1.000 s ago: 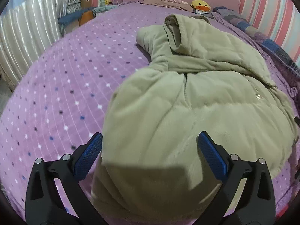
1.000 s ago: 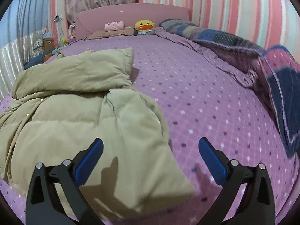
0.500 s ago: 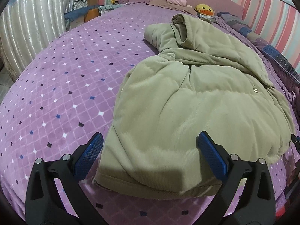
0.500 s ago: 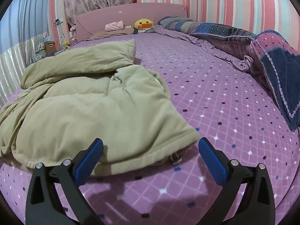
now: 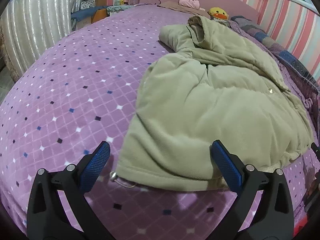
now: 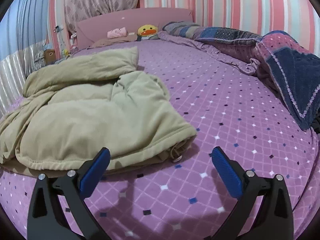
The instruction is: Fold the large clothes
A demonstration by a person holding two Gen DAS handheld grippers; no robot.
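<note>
Both grippers — left gripper point(image 5: 160, 160), right gripper point(image 6: 160, 161) — gape wide, holding nothing, low in frame before the khaki jacket point(image 5: 216, 108) point(image 6: 86, 110).

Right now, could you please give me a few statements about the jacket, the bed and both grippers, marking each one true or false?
1. The left gripper is open and holds nothing. True.
2. The right gripper is clamped on the jacket. False: it is open, and its jaws hold no cloth.
3. The jacket lies on the purple bedspread. True.
4. A duck toy sits on the jacket. False: it is far off by the headboard.
</note>
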